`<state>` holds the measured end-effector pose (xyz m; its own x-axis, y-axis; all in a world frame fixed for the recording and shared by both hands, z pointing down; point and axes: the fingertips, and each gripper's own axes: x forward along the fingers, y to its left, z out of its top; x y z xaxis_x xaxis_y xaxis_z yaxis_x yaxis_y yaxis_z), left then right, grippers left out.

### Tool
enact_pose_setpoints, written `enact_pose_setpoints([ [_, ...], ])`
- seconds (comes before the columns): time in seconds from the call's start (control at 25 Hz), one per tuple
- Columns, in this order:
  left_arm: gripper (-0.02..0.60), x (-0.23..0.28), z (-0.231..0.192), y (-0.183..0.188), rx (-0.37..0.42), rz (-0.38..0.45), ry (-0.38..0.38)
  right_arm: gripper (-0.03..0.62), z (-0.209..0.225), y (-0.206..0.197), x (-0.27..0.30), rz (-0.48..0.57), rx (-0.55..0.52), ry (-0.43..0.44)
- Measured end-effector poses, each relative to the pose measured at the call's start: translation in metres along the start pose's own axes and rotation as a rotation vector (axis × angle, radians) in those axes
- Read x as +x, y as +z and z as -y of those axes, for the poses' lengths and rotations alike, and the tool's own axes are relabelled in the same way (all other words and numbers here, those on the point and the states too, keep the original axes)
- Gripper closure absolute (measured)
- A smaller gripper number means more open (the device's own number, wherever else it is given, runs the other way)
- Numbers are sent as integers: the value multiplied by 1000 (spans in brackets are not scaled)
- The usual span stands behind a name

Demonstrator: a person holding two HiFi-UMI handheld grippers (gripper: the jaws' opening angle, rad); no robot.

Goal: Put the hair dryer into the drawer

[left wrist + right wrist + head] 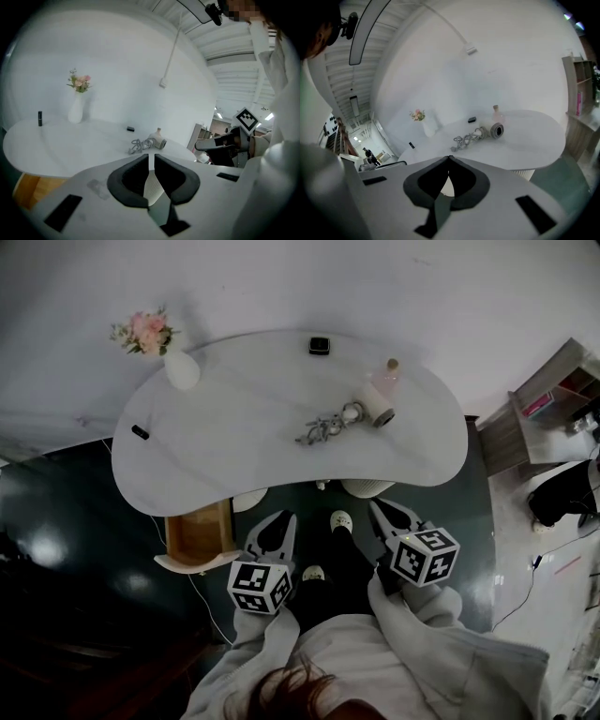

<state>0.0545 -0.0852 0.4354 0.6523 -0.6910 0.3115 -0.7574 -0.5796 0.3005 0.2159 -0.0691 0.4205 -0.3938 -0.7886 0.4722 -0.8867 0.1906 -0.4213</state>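
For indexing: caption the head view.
Shut left gripper and right gripper face a white curved table bearing a pale hair dryer.

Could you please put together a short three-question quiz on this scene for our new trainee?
1. True or false: the hair dryer already lies in the drawer.
2. What stands at the left end of the table in the head view? A) a vase of flowers B) a kettle C) a laptop
3. Fill in: the jaws of the left gripper and the right gripper are both ____.
Key: 1 false, it lies on the table; 2 A; 3 shut, holding nothing.
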Motion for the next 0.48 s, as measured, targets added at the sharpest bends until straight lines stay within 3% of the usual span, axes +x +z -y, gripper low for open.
enact_pose_setpoints([
  [0.16,551,39,1,20,32,-10,-25,543,25,24,15,15,20,-19],
  [0.24,431,58,1,28,41,-18,-56,543,35,30,23,10,27,-25],
  [0.48,343,116,4,44,92,-78,-129,543,74,48,38,11,79,-72],
])
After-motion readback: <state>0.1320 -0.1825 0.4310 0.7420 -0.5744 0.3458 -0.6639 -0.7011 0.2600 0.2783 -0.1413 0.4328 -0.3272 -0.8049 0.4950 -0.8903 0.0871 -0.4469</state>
